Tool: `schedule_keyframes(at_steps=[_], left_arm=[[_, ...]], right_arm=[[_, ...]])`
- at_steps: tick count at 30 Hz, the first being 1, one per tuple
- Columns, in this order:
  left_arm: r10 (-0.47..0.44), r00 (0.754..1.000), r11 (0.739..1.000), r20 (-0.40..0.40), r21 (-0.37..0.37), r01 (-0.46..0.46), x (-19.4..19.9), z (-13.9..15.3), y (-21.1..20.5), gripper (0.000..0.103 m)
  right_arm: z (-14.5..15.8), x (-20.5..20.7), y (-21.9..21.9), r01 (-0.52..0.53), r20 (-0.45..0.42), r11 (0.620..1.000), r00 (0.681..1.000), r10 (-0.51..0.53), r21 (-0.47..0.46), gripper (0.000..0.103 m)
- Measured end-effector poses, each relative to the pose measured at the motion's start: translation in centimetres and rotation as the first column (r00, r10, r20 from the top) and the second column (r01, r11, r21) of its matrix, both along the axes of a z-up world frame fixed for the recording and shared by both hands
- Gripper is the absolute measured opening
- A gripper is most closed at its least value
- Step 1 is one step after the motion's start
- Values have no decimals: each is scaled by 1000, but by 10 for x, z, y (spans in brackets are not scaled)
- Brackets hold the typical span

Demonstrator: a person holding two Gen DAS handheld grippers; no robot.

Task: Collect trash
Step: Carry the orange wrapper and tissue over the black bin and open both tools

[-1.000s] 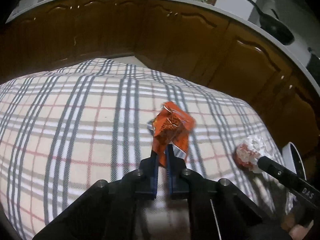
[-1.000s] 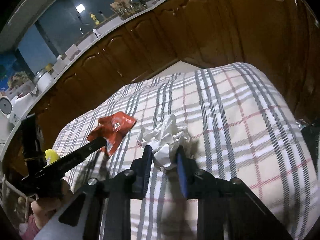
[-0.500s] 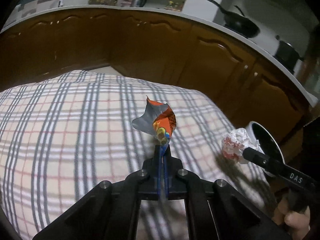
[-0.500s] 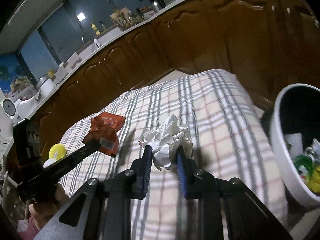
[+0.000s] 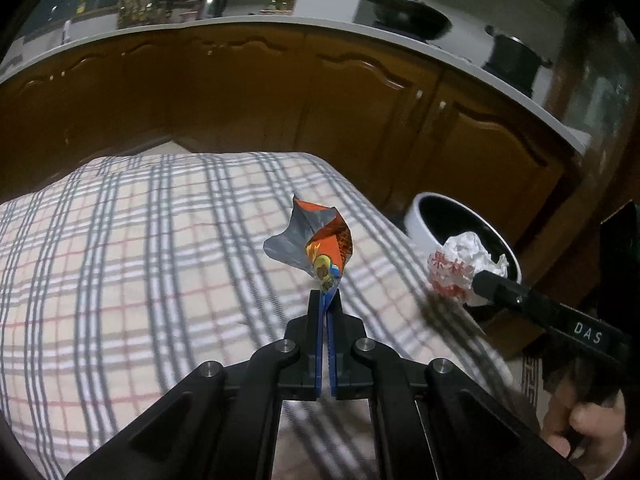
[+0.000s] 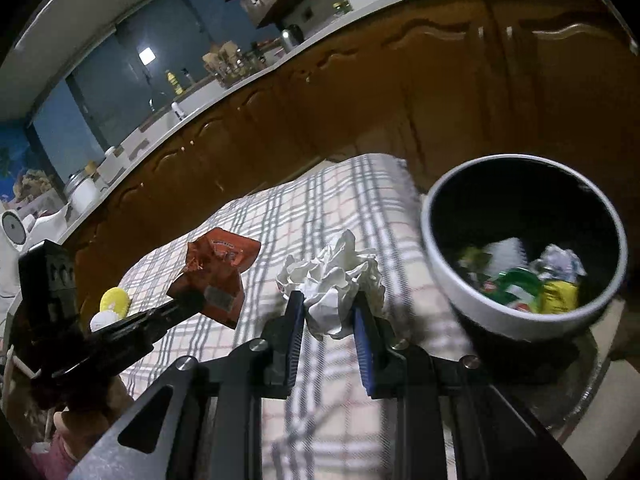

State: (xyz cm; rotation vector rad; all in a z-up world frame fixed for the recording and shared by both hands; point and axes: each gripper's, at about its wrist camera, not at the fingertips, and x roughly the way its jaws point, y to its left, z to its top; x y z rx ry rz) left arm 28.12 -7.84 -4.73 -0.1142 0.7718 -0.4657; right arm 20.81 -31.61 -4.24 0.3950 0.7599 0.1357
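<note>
Both pieces of trash are in the air and on their way to the bin; the next move calls for getting each one past the rim before letting go. The left gripper [image 5: 327,294] is pinched nearly shut on the wrapper [image 5: 316,246], above the plaid cloth [image 5: 140,248]. The right gripper [image 6: 327,300] is clamped part-way around the paper wad [image 6: 334,280], just beside the bin [image 6: 436,240]. The bin already holds litter.

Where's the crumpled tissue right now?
Right wrist view, centre: crumpled tissue clamped in the right claw, above the plaid cloth, left of the bin.
</note>
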Motion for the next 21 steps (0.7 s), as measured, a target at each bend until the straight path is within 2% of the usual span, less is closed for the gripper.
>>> schedule_keyframes(at_steps=[9,21], left_arm=[[-63,998,998,7,24,63,-16,8,-34,0],[-133,991,990,28,51,131,-19,16,-72,0]], right_arm=[[1,-31,-32,68,17,998,998,-68,-9,24],[7,-48,-60,133,43,991,990,-133,2,24]])
